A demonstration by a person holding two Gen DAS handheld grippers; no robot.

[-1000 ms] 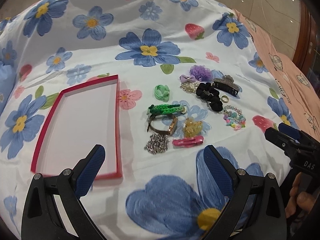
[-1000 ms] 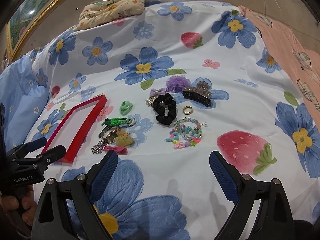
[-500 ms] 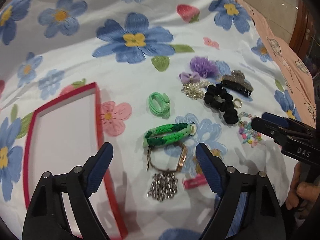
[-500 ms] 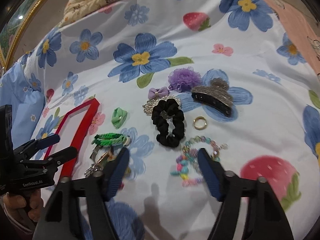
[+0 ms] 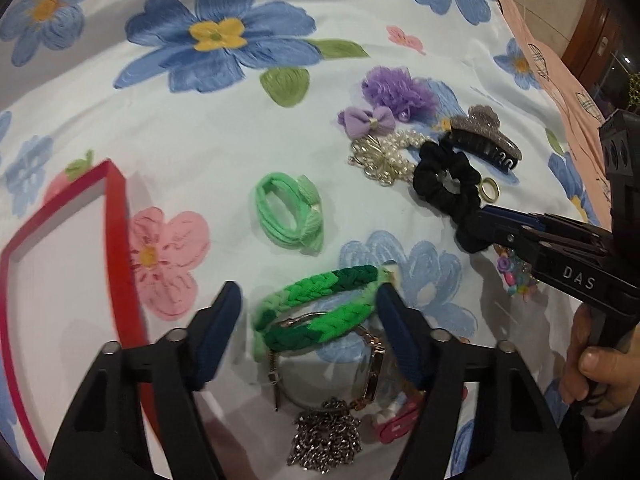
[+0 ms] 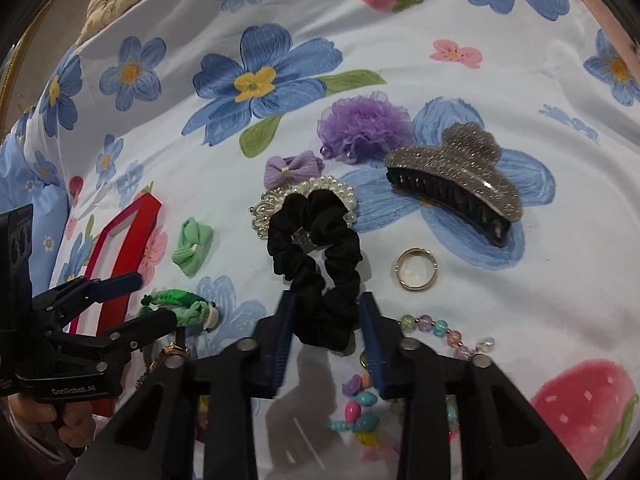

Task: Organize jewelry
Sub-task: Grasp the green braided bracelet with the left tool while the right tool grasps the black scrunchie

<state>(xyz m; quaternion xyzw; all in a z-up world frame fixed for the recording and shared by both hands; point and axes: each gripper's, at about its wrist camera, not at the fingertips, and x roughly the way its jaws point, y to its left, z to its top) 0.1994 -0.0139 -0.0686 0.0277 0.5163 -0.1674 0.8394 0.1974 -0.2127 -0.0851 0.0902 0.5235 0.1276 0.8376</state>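
Observation:
A green braided bracelet (image 5: 320,304) lies on the floral cloth between the fingers of my left gripper (image 5: 310,316). Its jaws are closing; the right pad is at the bracelet's end and the left pad stands clear of it. My right gripper (image 6: 326,316) straddles the lower loop of a black scrunchie (image 6: 316,232). Those jaws are closing too, with the pads right at the scrunchie's sides and no squeeze showing. A red-rimmed tray (image 5: 116,216) with a white floor lies to the left.
Near the bracelet lie a mint hair tie (image 5: 288,216), a watch (image 5: 372,368), a silver chain (image 5: 324,436) and a pink clip (image 5: 396,424). Around the scrunchie are a glitter claw clip (image 6: 452,176), a gold ring (image 6: 416,269), a purple pom (image 6: 364,126), a pearl brooch (image 5: 384,156) and coloured beads (image 6: 424,324).
Both grippers have come down and forward over the jewelry. The left jaws narrowed around the green bracelet, the right jaws narrowed sharply around the black scrunchie.

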